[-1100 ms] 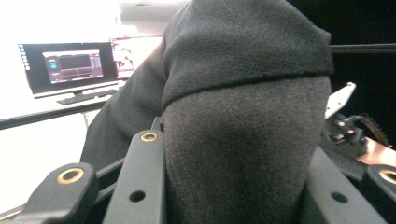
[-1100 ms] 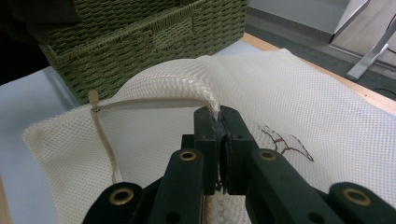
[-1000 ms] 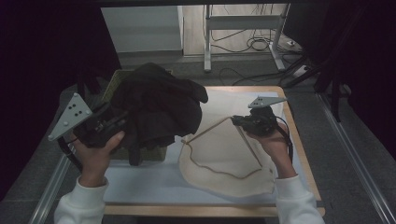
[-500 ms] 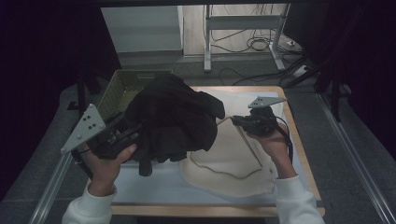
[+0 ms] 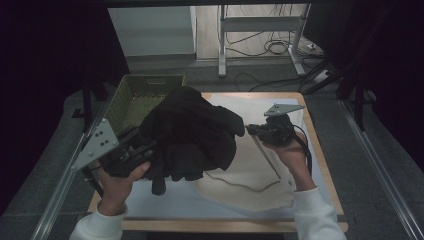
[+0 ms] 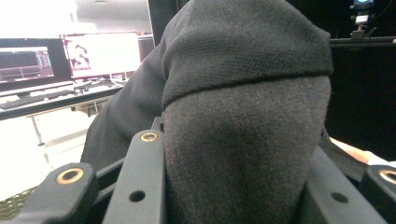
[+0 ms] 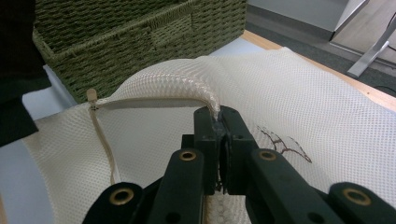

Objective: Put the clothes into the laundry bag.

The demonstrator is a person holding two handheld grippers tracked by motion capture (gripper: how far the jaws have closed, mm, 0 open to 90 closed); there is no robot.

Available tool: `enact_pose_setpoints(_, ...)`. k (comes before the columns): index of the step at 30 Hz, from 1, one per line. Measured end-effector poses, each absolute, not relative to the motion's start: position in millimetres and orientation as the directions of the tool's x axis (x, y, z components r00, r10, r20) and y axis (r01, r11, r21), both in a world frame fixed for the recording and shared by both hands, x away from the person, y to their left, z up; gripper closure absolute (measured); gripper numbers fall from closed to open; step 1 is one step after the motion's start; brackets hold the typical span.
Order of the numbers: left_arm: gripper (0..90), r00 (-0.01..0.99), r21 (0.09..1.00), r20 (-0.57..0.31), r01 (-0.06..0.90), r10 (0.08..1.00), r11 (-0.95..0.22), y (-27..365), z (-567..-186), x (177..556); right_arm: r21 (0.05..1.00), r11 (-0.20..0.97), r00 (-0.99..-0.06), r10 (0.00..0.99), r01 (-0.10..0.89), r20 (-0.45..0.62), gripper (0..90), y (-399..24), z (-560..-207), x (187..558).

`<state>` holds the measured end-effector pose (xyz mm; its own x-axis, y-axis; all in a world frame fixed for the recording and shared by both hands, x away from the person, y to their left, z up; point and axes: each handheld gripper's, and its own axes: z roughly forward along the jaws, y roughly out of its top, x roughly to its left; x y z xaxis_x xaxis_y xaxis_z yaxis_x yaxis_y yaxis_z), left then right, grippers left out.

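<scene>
The pale wooden-edged table [image 5: 320, 150] lies under my arms; across it spreads the cream mesh laundry bag [image 5: 250, 170], flat save where its rim is lifted; at the far left corner stands the green woven rectangular basket [image 5: 131, 97]; in front of it hangs the bulky black fleece garment [image 5: 192, 135], bunched above the bag's left side — my left gripper [image 5: 131, 152] has its jaws part-way apart, clamped on a thick fold of that cloth [image 6: 243, 154]; my right gripper [image 7: 219, 128] is pinched tight on the bag's corded rim [image 7: 187, 93], holding that edge raised in an arch — the basket [image 7: 140, 42] just beyond it.
</scene>
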<state>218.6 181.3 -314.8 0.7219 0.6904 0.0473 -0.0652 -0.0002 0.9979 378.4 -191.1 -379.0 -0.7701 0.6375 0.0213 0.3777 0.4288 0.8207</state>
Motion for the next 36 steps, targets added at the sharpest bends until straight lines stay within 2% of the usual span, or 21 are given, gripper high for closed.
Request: enact_pose_setpoints(36, 66.2, 0.834, 0.998, -0.022, 0.054, 0.551, -0.041, 131.8, -347.7, 216.6, 0.816, 0.431, -0.767, 0.641, 0.385, 0.023, 86.6, -190.6, -382.4, 379.8)
